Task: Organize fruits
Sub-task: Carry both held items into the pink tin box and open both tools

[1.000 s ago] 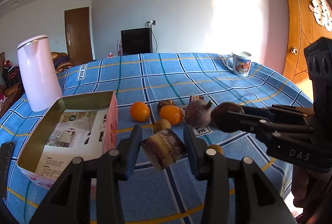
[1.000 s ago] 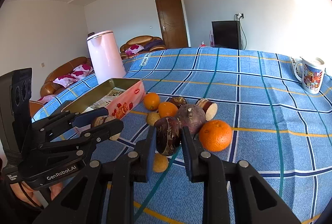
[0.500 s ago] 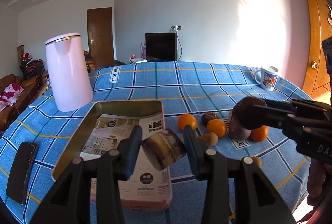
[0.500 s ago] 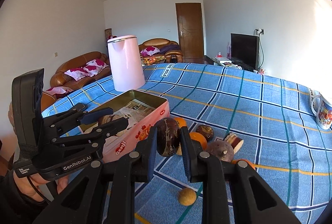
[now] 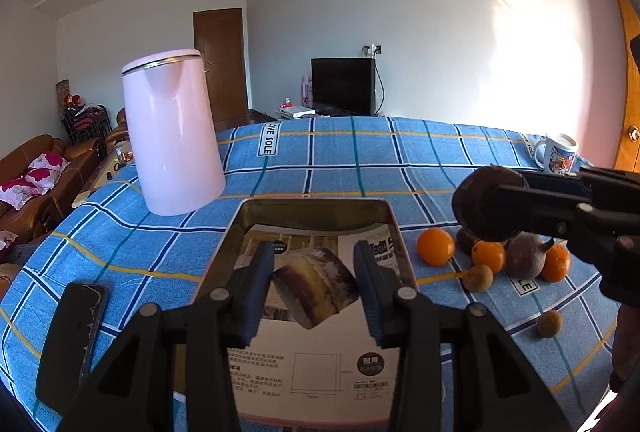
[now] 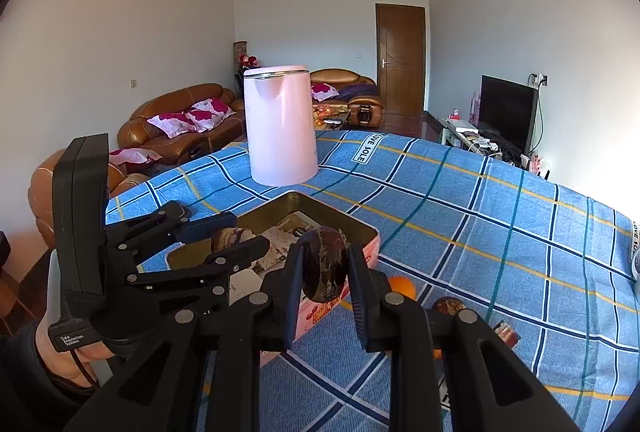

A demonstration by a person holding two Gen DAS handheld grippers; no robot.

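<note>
Your left gripper [image 5: 314, 288] clamps a cut fruit chunk [image 5: 316, 290] over the tin [image 5: 390, 220] at lower centre, while your right gripper [image 6: 324, 272] clamps a dark round fruit [image 6: 324, 268] beside the tin's right edge.

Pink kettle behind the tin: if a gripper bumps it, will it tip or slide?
The kettle looks tall and narrows toward its top, so a high bump may tip it. The tablecloth probably grips its base, so sliding seems less likely. Whether it holds water cannot be seen.
</note>
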